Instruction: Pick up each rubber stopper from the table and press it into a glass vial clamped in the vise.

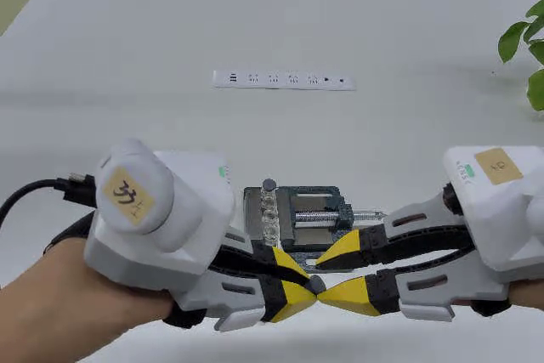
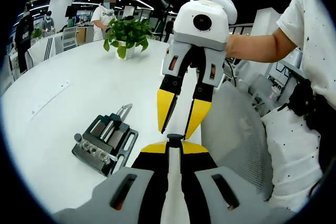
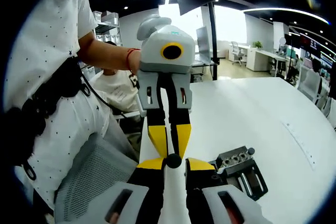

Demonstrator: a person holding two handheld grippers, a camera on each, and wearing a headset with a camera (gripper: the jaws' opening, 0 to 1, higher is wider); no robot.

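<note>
A dark rubber stopper [image 1: 316, 283] hangs above the table's near edge, in front of the vise. My left gripper [image 1: 312, 289] is shut on the stopper [image 2: 174, 138]. Facing it tip to tip, my right gripper [image 1: 322, 277] stands open, its yellow fingertips [image 2: 164, 124] straddling the stopper [image 3: 173, 161] without clearly pinching it. The small grey vise [image 1: 319, 218] holds a row of glass vials [image 1: 270, 214]. One dark stopper [image 1: 269, 184] sits on the vial at the far end of the row.
A white power strip [image 1: 282, 80] lies flat further back on the white table [image 1: 127, 82]. A potted plant [image 1: 527, 48] stands at the right edge. A mesh chair [image 2: 236, 129] and the person's body are close behind the table's near edge.
</note>
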